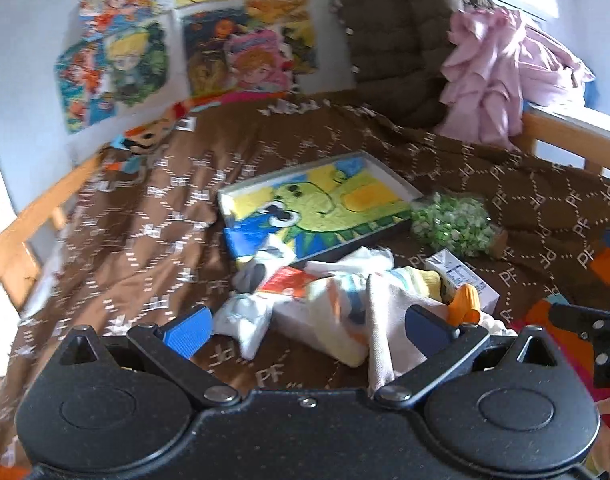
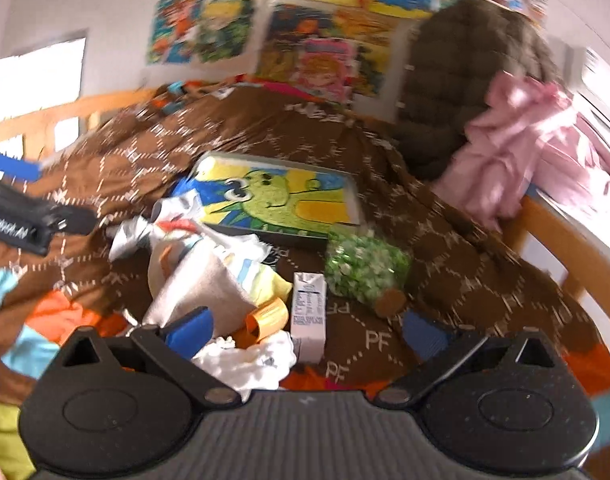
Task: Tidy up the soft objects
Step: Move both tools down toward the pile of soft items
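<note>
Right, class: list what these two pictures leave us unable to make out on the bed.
- Small white carton's print: right wrist view, motion-blurred, too small.
- Pile of pale socks and cloths: left wrist view, its near part hidden behind the open left tongs.
- Colourful wall pictures: blurred, top cut by the edge.

Jumbled pale socks (image 1: 337, 300) on brown bedspread (image 1: 145, 216)

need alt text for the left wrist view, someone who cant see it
The open left tongs hover over a pile of small pale clothes on a bed with a brown patterned blanket. Behind the pile lie a framed green cartoon picture and a bag of green bits; a pink garment hangs at the bed's far corner.
</note>
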Tool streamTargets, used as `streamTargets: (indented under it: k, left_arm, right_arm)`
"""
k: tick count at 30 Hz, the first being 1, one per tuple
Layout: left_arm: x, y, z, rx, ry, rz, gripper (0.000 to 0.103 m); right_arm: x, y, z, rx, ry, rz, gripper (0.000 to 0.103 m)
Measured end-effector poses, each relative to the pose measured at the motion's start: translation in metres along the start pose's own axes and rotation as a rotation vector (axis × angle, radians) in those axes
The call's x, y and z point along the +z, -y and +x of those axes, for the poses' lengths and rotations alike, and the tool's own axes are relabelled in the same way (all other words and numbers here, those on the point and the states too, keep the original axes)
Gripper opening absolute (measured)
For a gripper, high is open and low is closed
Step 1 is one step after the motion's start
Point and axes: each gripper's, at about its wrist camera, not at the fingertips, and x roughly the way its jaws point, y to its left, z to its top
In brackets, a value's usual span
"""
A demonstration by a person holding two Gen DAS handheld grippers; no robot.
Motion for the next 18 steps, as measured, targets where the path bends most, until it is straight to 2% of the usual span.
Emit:
streamTargets:
  k: [4,8,12,18]
  left_arm:
    - [-0.003,-0.005,0.038,-0.102,-0.036,-0.029,0.102]
    - [-0.012,-0.003,0.071,-0.213,-0.055,-0.082,0.102]
    - [-0.021,0.002,0.097,-0.309,-0.085,-0.093,0.102]
    - [-0.029,-0.003,0.128,-0.418,-0.121,-0.149,0.098]
  right_arm:
    - [-0.003,-0.007,0.028,0.061,-0.045,-0.044,0.103]
    - [-0.013,-0.012,0.056,0.12,-0.139,-0.045,0.103]
    - [-0.022,-0.022,0.076,0.14,-0.233,-0.077,0.102]
    - [-0.028,-0.031,0.089,0.156,-0.292,-0.116,0.095]
